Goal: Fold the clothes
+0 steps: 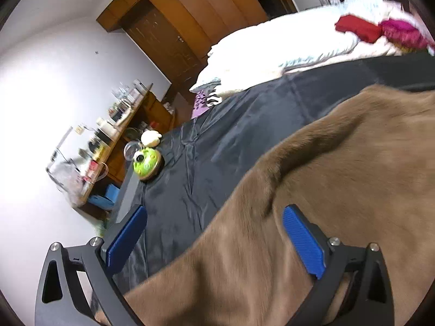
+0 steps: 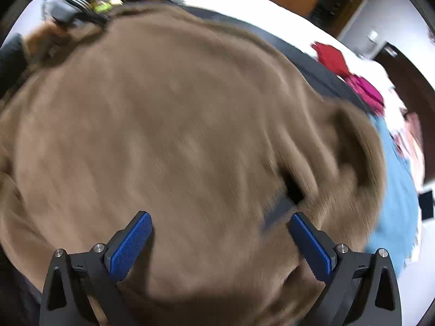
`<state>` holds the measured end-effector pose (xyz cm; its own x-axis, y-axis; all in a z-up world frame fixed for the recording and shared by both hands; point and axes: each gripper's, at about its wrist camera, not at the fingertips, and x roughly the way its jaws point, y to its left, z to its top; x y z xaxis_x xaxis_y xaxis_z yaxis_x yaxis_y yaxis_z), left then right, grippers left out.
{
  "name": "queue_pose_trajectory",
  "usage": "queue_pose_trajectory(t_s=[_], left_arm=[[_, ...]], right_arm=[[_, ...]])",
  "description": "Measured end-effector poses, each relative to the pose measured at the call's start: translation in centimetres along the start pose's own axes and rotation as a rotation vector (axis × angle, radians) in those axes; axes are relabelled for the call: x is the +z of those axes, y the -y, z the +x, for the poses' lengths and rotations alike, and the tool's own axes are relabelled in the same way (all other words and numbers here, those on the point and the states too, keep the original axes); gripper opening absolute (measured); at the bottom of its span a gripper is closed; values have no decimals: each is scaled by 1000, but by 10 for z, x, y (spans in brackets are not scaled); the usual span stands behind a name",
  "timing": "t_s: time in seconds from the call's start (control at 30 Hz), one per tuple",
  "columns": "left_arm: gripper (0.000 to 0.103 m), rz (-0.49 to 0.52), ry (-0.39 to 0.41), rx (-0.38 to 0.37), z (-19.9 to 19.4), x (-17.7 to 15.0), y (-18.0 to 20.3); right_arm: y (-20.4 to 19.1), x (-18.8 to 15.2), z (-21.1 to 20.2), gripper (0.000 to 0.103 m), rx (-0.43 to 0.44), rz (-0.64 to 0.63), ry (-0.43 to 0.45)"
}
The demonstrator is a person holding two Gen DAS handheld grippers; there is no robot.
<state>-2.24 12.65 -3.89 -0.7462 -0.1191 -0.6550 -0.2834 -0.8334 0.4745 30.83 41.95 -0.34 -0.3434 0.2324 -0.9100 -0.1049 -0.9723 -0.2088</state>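
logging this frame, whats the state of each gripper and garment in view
left gripper: open, over the garment's edge
right gripper: open, above the garment
brown garment: spread on the dark sheet, rumpled
red garment: bunched on the white bedding
blue garment: lying beside the brown one

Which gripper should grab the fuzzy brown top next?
Probably the left gripper: an edge of the brown top lies between its open fingers. The right gripper faces flat cloth.

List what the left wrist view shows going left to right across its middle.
Cluttered wooden desk → green round toy → dark bed sheet → brown garment. White bedding with red and magenta clothes lies higher up, out of this line.
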Motion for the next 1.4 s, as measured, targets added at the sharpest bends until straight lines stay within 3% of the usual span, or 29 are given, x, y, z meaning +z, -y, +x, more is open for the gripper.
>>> queue_pose_trajectory(t_s=[0.1,0.2,0.23,0.27,0.33,0.37,0.4,0.43,0.53,0.73,0.83,1.0,1.13,1.3,1.4], left_arm=[[101,-23,-12,-109,-33,-18,-5],[101,23,-22,-146,-63,-43,1],[101,49,-19,-156,-74,-54,5],[101,64,-15,-170,-84,-64,8],[101,90,-5,-200,-104,-84,13],[101,89,-4,-222,-113,-94,13],[101,83,-1,-245,-122,-103,12],[101,71,7,-269,-131,-113,11],[101,25,36,-307,-155,-139,1],[101,-87,78,-356,-189,-184,-28],[101,-103,104,-369,-203,-205,-33],[101,-115,113,-382,-216,-237,-35],[101,-110,123,-437,-229,-266,-38],[102,18,240,-547,-257,-301,-30],[102,104,250,-557,-263,-312,-10]], right_arm=[[9,-38,-5,103,-50,-3,-14],[30,-51,-12,103,-144,25,-1],[36,-55,-14,103,-223,16,2],[40,-59,-15,103,-370,-18,2],[46,-69,-12,103,-740,-138,3],[49,-74,-11,103,-853,-178,2],[53,-80,-13,103,-882,-187,6],[55,-85,-19,103,-836,-167,22],[43,-105,-49,103,-578,-99,134],[-4,-149,-95,103,-203,-77,320],[-15,-167,-98,103,-130,-77,324],[-1,-197,-96,103,-100,2,297],[4,-211,-107,103,-17,54,328],[-4,-218,-115,103,156,65,401],[-13,-221,-110,103,257,73,413]])
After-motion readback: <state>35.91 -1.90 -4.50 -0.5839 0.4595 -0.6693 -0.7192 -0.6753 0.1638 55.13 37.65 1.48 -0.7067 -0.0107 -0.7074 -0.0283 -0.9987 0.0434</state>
